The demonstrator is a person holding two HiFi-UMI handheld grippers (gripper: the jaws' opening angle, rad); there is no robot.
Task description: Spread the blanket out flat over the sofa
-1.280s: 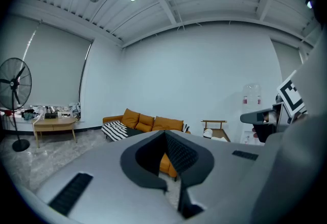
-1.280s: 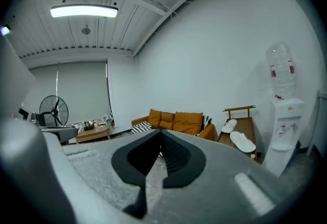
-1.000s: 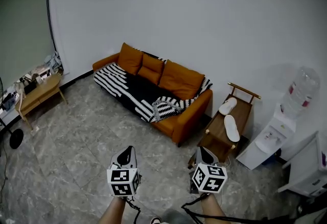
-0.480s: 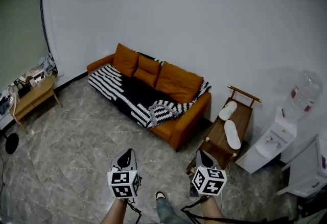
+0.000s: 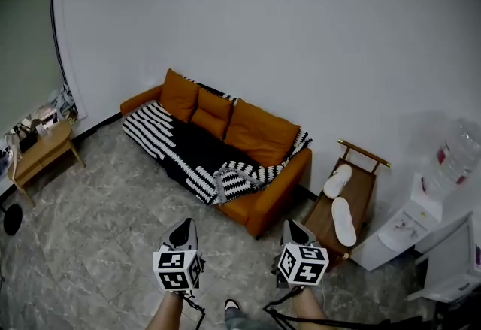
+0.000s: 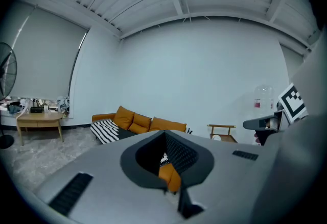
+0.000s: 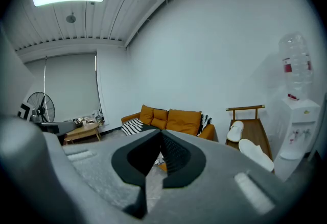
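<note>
The black-and-white striped blanket is seen lying along the seat of the orange sofa, rumpled at its right end. The left gripper and right gripper are held clenched and empty, well apart from it.

Wooden rack with white slippers, water dispenser, cluttered side table

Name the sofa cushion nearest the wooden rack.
The widest cushion, at the sofa's right end in the head view; the two smaller ones sit further left, away from the rack.
</note>
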